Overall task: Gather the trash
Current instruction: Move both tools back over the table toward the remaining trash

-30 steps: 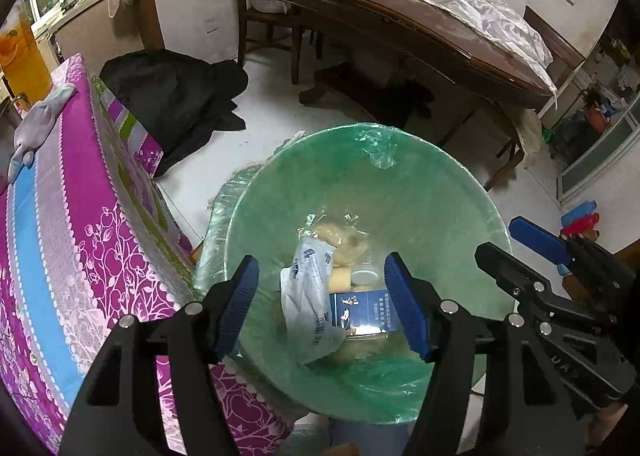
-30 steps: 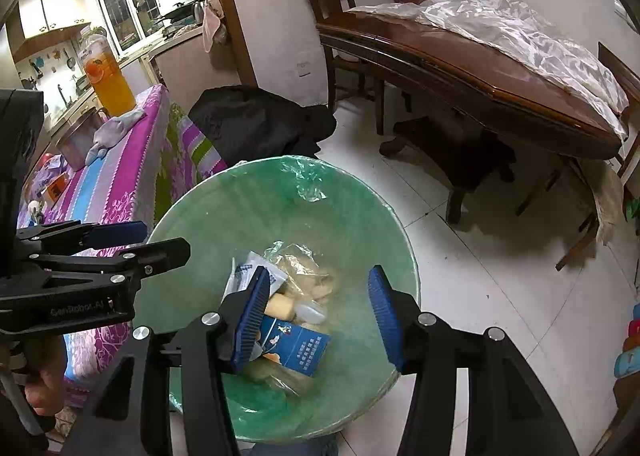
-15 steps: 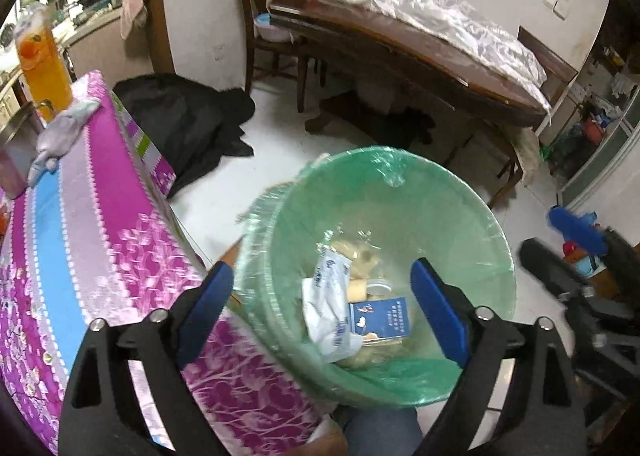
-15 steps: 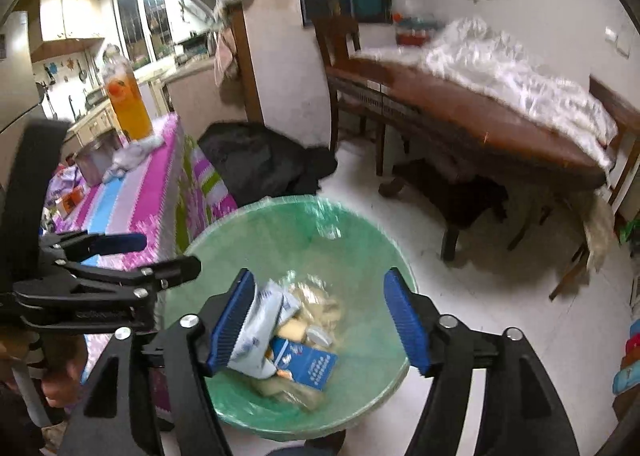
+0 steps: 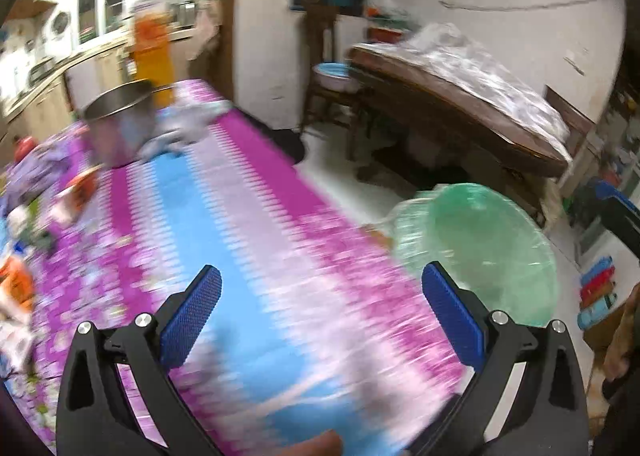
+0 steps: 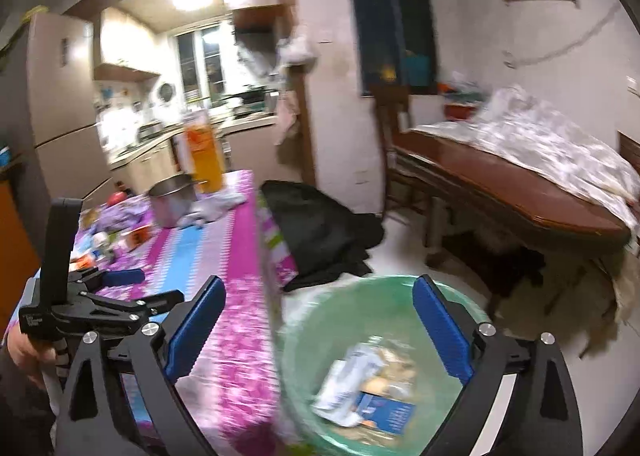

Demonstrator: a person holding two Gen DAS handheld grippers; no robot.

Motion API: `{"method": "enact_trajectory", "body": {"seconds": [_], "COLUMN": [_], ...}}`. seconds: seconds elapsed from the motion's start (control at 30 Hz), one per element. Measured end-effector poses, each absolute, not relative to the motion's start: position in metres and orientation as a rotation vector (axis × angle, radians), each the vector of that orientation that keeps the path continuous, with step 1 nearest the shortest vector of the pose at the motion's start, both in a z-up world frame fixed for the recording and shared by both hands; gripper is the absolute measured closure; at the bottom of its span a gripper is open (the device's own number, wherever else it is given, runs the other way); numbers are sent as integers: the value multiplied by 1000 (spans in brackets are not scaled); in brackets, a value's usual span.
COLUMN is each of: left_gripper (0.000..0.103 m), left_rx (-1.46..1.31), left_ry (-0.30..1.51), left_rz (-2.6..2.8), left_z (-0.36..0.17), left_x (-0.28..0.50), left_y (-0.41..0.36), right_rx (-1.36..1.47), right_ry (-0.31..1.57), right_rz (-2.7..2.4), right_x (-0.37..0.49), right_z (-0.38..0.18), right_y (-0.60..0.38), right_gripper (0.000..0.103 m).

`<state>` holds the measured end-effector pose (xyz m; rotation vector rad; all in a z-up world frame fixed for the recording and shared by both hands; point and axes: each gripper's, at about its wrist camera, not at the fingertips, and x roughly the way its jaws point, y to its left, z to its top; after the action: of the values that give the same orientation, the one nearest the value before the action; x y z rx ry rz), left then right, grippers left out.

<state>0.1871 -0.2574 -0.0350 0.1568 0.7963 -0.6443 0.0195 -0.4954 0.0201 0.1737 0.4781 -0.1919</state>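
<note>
- Green-lined bin (image 6: 384, 368) sits on the floor at the table's (image 5: 224, 240) edge, at five o'clock in the right view, holding wrappers (image 6: 344, 388) and a blue carton (image 6: 384, 414).
- Left gripper (image 5: 320, 320) and right gripper (image 6: 316, 330): jaws opening, nothing between.
- Likely step: going for more trash; the next move calls for reaching the litter (image 5: 20, 284) at nine o'clock.

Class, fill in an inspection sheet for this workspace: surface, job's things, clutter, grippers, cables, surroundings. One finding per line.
Surface: table under a purple, pink and blue striped cloth.
Job's things: round bin with a green plastic liner on the floor beside the table, holding a blue carton and white wrappers.
Clutter: steel pot, orange drink bottle, small packets at the far end.
Grippers: left gripper and right gripper both opening, nothing between the jaws.
Cables: nothing seen.
Surroundings: dark wooden table, black cloth on the floor.
</note>
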Motion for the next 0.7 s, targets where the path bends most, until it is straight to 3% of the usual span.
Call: {"method": "enact_trajectory", "body": {"seconds": [0.3, 0.53, 0.7], "left_gripper": [6, 6, 6], "left_rx": [78, 313, 575], "left_ry": [772, 784, 808], "left_rz": [-262, -247, -345], "left_z": [-25, -27, -39], "left_x": [231, 241, 244], "left_y": [-47, 88, 133], "right_rx": [80, -68, -79], "right_ry": [541, 648, 721], "right_rz": [95, 380, 529], "right_x": [102, 157, 188], "right_z": [13, -9, -23], "right_y": [-376, -254, -187], "right_gripper": [7, 7, 8]}}
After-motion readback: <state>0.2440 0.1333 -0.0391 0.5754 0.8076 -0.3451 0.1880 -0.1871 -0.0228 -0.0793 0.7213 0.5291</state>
